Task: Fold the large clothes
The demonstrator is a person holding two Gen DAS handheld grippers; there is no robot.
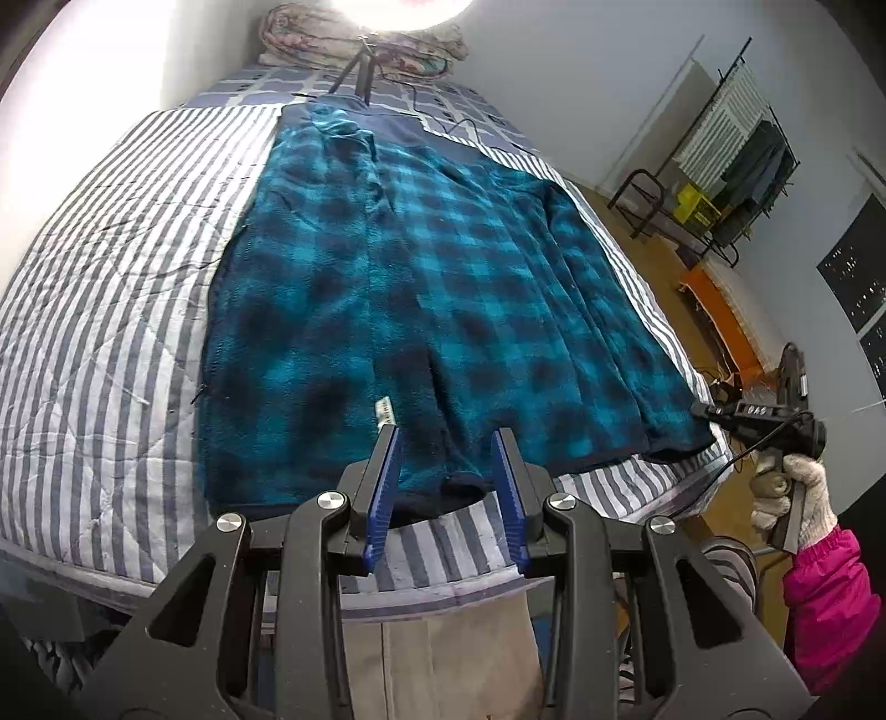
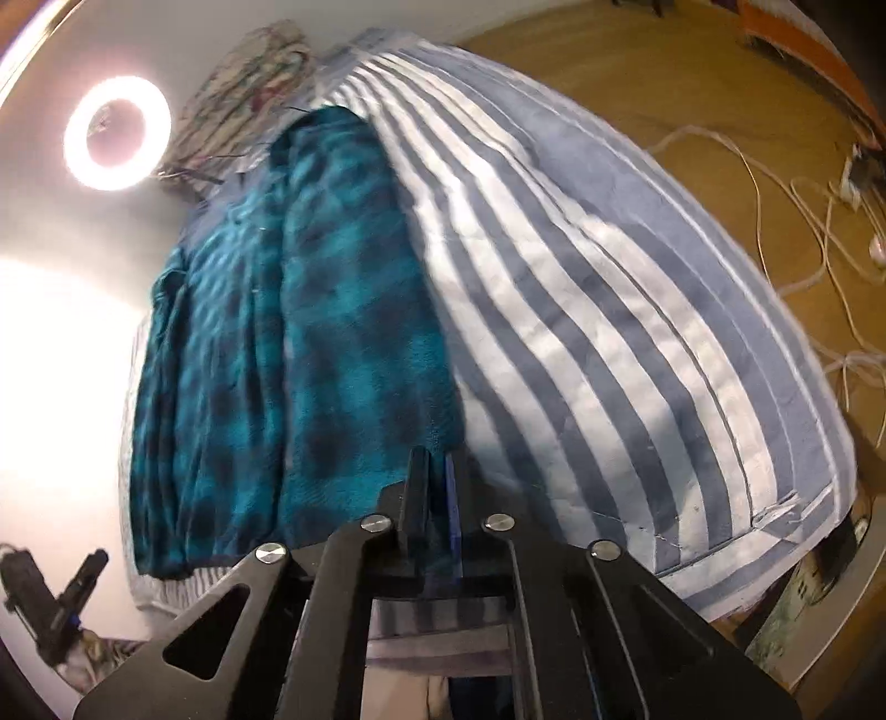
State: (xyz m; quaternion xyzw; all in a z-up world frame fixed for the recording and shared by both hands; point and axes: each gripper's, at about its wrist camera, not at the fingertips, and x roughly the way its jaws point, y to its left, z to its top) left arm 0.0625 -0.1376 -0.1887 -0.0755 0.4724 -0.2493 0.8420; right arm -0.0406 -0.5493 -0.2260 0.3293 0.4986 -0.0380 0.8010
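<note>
A teal and navy plaid fleece garment [image 1: 421, 288] lies spread flat on the striped bedspread [image 1: 111, 310]. My left gripper [image 1: 446, 443] hangs over its near hem with the jaws apart; the navy hem shows in the gap and the pads do not press it. My right gripper [image 2: 436, 462] is shut, its tips pinched on the right edge of the garment [image 2: 310, 343] near the bottom corner. In the left wrist view the right gripper [image 1: 700, 411] meets that corner, held by a gloved hand [image 1: 792, 487] with a pink sleeve.
A folded quilt [image 1: 360, 39] and a small tripod [image 1: 360, 72] sit at the head of the bed under a ring light [image 2: 116, 133]. Right of the bed is wooden floor with loose cables [image 2: 803, 221], a clothes rack [image 1: 742, 166] and an orange object [image 1: 720, 310].
</note>
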